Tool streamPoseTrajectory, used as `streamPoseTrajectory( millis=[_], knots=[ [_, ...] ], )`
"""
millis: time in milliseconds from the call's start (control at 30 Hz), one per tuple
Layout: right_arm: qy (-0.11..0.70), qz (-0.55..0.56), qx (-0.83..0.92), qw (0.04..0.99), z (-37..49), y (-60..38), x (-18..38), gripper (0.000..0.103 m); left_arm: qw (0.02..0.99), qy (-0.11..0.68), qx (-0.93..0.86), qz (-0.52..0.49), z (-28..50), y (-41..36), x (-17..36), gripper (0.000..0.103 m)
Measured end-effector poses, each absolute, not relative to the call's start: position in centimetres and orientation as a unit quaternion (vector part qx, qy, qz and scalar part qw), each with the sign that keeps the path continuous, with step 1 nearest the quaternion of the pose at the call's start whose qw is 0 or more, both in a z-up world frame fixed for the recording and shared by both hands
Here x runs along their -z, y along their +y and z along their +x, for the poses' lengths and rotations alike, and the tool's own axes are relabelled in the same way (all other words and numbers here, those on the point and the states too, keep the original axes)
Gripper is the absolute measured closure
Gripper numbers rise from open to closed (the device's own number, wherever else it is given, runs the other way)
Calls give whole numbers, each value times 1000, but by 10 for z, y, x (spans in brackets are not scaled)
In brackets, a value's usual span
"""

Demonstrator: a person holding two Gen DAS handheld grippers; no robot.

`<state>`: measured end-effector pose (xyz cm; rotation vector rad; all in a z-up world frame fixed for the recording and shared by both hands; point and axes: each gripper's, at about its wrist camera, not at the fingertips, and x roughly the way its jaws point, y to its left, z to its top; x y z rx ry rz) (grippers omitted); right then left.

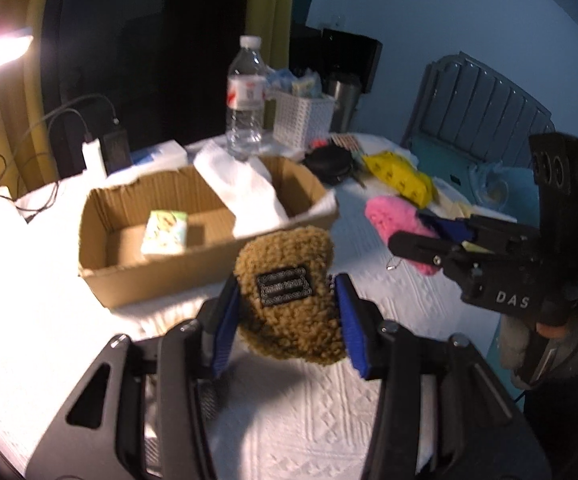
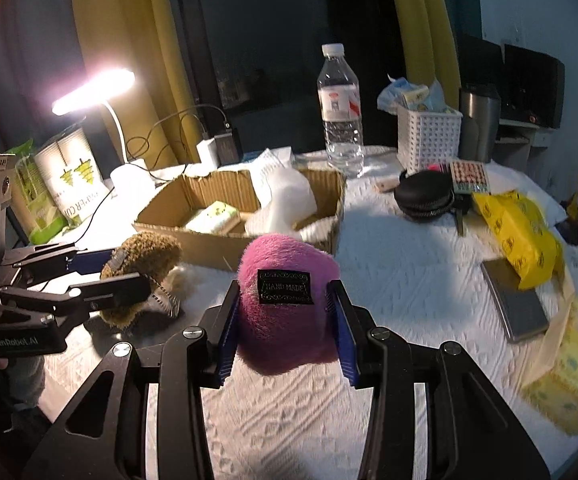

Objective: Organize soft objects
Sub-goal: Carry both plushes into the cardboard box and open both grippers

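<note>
Brown curly-fleece pouch (image 1: 289, 300) clamped between jaws of left gripper (image 1: 289, 320), lifted off white textured table cover (image 1: 309, 420). Fuzzy pink pouch (image 2: 285, 304) gripped likewise in right gripper (image 2: 285, 324). Open corrugated cardboard box (image 1: 161, 276) just beyond, toward table's far edge.

Two close wrist views angled down, both facing the cardboard box (image 1: 137, 280).

Lit desk lamp (image 2: 93, 92), perhaps dark window (image 2: 289, 20)
</note>
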<state>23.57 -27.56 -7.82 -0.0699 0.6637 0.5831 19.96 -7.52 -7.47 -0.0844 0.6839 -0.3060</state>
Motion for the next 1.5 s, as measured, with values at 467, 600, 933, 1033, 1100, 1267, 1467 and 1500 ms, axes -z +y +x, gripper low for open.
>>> streamPoseTrajectory(
  millis=[467,600,933,1033,1100,1267,1467,1500],
  knots=[
    [298,-47,-285,910,272,-249,54,59,953,278,115,-32,235,-43,44,55],
    [290,-48,-287,912,288,-243,51,59,954,275,111,-36,254,-38,43,55],
    [295,-33,-301,906,327,-230,63,59,947,297,113,-42,296,-45,61,54],
    [303,-27,-305,902,338,-229,71,59,944,308,113,-44,308,-47,71,54],
    [310,-24,-307,899,347,-227,77,59,941,317,113,-45,315,-48,78,54],
    [325,-16,-310,893,362,-225,92,58,931,345,111,-52,331,-50,95,50],
    [333,-10,-300,894,368,-227,96,46,929,351,105,-47,332,-51,97,48],
    [332,-10,-299,895,368,-227,95,40,930,349,104,-46,329,-51,96,46]
  ],
)
